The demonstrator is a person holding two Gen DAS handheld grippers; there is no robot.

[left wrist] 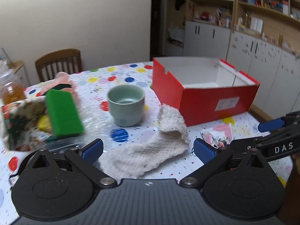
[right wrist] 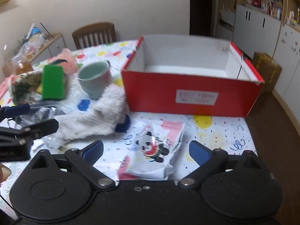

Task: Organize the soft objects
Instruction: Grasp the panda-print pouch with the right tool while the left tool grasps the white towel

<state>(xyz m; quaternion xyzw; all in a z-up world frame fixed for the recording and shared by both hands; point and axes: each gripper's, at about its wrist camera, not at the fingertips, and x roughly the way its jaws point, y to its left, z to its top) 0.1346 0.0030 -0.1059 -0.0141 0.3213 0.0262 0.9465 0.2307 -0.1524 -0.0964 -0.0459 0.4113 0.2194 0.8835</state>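
Note:
A cream knitted cloth (left wrist: 150,146) lies crumpled on the dotted tablecloth, right in front of my open left gripper (left wrist: 148,150), whose blue pads flank its near end. In the right wrist view the same cloth (right wrist: 90,118) sits left of centre. My right gripper (right wrist: 146,151) stands open over a white panda-print pouch (right wrist: 155,150); nothing is held. A green sponge (left wrist: 63,112) leans on a patterned fabric bag (left wrist: 20,116), with a pink soft item (left wrist: 63,80) behind. An open red box (left wrist: 202,90) with a white inside stands at the right.
A pale green ceramic cup (left wrist: 125,105) stands between the sponge and the box. Crinkled clear plastic (right wrist: 43,114) lies by the cloth. A wooden chair (left wrist: 60,61) is behind the table; a jar (left wrist: 9,86) sits far left. The table edge drops off at right (right wrist: 249,131).

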